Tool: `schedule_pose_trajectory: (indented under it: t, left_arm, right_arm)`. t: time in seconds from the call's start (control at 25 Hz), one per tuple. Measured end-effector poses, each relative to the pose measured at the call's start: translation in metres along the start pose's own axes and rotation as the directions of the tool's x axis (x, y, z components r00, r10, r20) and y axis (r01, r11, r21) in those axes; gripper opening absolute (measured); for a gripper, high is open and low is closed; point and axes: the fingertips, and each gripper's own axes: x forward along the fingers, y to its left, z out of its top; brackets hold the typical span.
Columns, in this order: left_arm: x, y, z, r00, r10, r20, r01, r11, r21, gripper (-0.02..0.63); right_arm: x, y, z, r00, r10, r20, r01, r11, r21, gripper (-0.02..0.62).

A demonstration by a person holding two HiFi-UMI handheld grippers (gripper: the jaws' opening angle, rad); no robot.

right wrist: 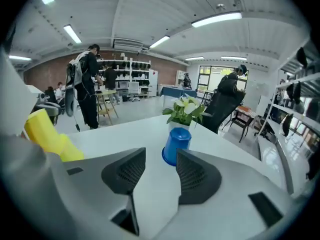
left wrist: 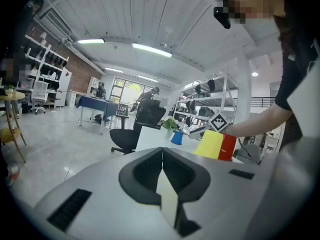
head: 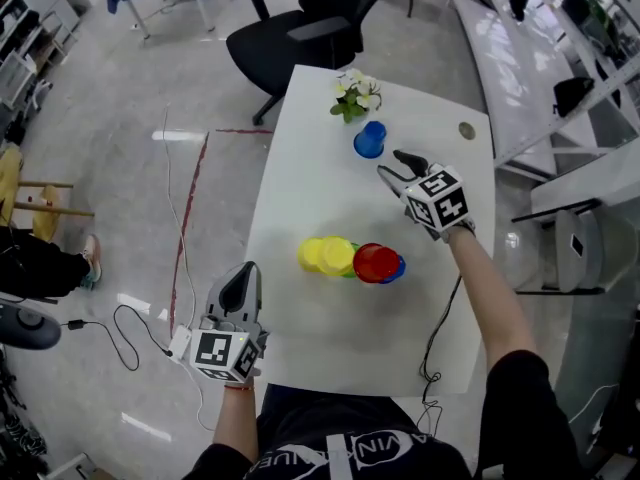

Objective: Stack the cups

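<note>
Far out on the left, the left hand-held gripper [head: 243, 280] hangs below and well left of the red cup [head: 375, 262], at the near-left edge of the white table [head: 300, 158]. Its own view shows the two jaws pressed together, with nothing between them.

Moving right, the yellow cups [head: 325, 255] come next. From above they are two overlapping yellow rounds, just left of the red cup and close against it. A sliver of green [head: 353, 271] shows low in the gap between yellow and red. The red cup itself sits mid-table, and a blue rim [head: 398, 268] peeks out at its right side, tucked under it.

Up past the red cup, toward the far end of the table and well apart from it, the lone blue cup [head: 369, 141] stands upside down on its mouth. A small potted plant [head: 355, 95] with white flowers stands just beyond that cup, and a black office chair [head: 300, 28] is off the table's far end.

Now the right side: the right hand-held gripper [head: 395, 165] is above and slightly right of the red cup, between it and the blue cup. Its tips are aimed at the blue cup. In its own view the jaws stand apart with bare table between them. The blue cup shows through the gap, just ahead of the tips, and neither pad touches it.
</note>
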Motion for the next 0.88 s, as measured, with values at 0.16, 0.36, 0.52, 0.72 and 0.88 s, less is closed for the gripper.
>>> schedule_pose_trajectory:
  t: [0.16,0.36,0.52,0.72,0.88]
  left_arm:
    - [0.002,-0.004,-0.003,1.000,0.013,-0.009,-0.013,1.000,0.000,0.005]
    - [0.003,-0.010,-0.008,0.999,0.016,-0.030,-0.015,1.000,0.024,0.005]
    - [0.001,-0.011,-0.012,0.999,0.027,-0.040,-0.025,0.999,0.038,0.005]
    - [-0.005,-0.012,-0.015,0.998,0.046,-0.044,-0.044,0.998,0.036,0.005]
    - [-0.008,-0.013,-0.013,0.998,0.050,-0.042,-0.049,0.998,0.039,0.005]
  right_arm:
    - [0.030,-0.016,0.004,0.999,-0.033,0.010,0.033,0.998,0.055,0.258]
    - [0.059,-0.036,0.005,0.998,-0.059,0.030,0.053,0.984,0.170,0.302]
    - [0.076,-0.045,0.006,0.997,-0.068,0.028,0.062,0.982,0.180,0.294]
    - [0.065,-0.049,0.011,0.994,-0.085,0.069,0.073,0.984,0.159,0.245]
    - [0.032,-0.043,0.014,0.992,-0.075,0.102,0.061,0.990,0.130,0.245]
